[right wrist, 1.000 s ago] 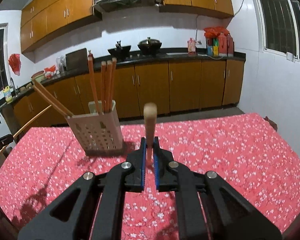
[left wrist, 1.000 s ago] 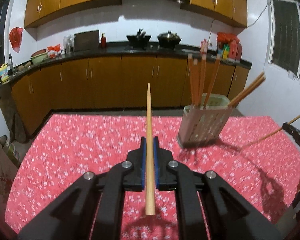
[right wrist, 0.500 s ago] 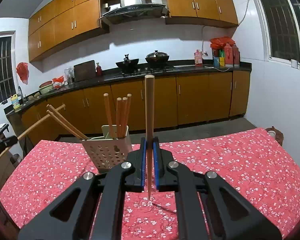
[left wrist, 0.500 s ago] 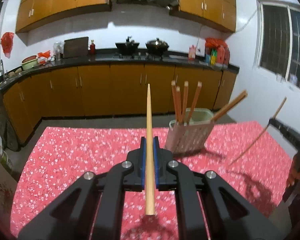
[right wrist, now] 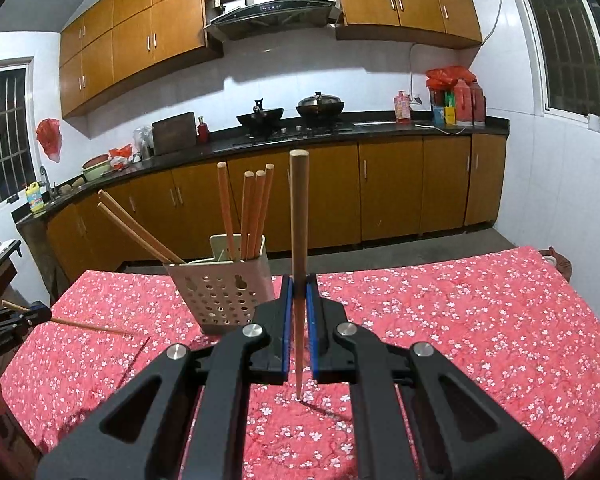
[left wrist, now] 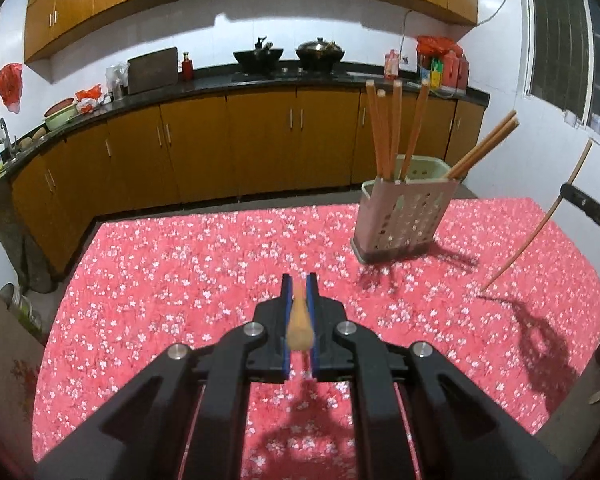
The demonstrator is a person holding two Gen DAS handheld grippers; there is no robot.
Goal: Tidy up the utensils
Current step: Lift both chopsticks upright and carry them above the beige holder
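A pink perforated utensil holder (left wrist: 404, 216) stands on the red floral tablecloth (left wrist: 188, 264) and holds several wooden chopsticks. My left gripper (left wrist: 299, 292) is shut on a wooden chopstick (left wrist: 299, 322), seen end-on and blurred, to the near left of the holder. My right gripper (right wrist: 299, 292) is shut on another chopstick (right wrist: 299, 240), held upright with its thin tip touching the cloth just right of the holder (right wrist: 224, 292). That chopstick also shows in the left wrist view (left wrist: 540, 220), and the left one in the right wrist view (right wrist: 84, 325).
The table's far edge drops to a grey floor (right wrist: 400, 252) before brown kitchen cabinets (left wrist: 260, 148). The dark counter (right wrist: 340, 132) carries woks, bottles and bags. A white wall with windows (left wrist: 560, 36) runs on the right.
My left gripper has tipped down, so its chopstick now points toward the camera instead of up and away. My right gripper has lowered its upright chopstick until the tip meets the cloth.
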